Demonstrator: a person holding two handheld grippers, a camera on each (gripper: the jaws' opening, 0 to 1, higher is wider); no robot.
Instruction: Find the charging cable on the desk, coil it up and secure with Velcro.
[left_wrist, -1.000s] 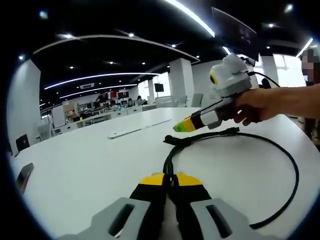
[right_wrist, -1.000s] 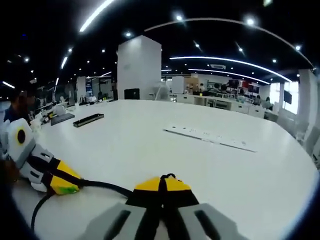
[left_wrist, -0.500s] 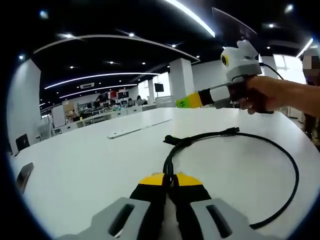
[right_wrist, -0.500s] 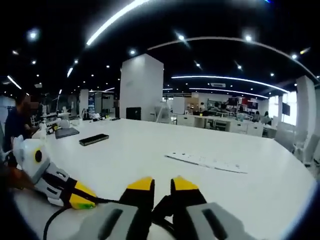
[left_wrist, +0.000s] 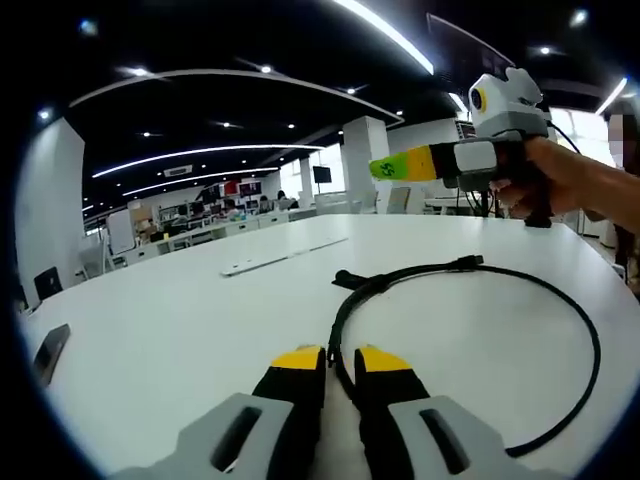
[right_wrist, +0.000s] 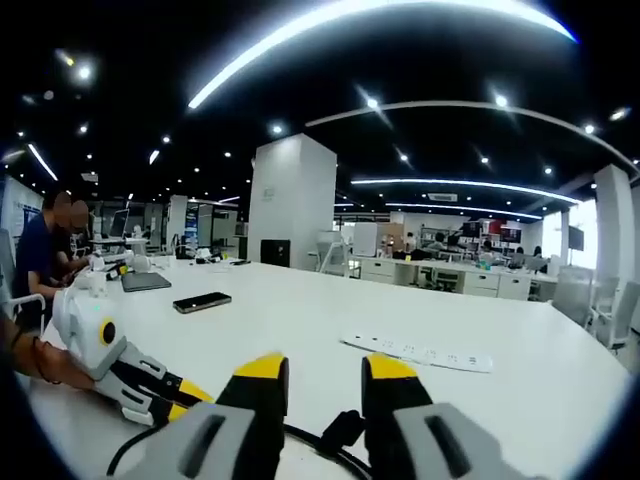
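Note:
A black charging cable (left_wrist: 592, 345) lies in a wide loop on the white table (left_wrist: 170, 320), its plug ends (left_wrist: 346, 278) near the middle. My left gripper (left_wrist: 341, 360) sits low over the table, jaws slightly parted, with the cable running into the gap. My right gripper (left_wrist: 386, 169) hangs in the air at the upper right, held by a hand. In the right gripper view, my right gripper (right_wrist: 326, 368) is open and holds nothing. The cable (right_wrist: 338, 436) lies below it. The left gripper (right_wrist: 176, 398) rests at the lower left.
A white power strip (left_wrist: 282, 258) (right_wrist: 420, 352) lies farther back on the table. A dark phone (left_wrist: 49, 352) (right_wrist: 201, 302) and a laptop (right_wrist: 145, 282) sit toward the left edge, where a person (right_wrist: 40, 250) is seated. Behind is an office pillar (right_wrist: 290, 200).
My right gripper rose from the table and opened, leaving the cable end on the surface. My left gripper's jaws, pinched on the cable before, have parted a little.

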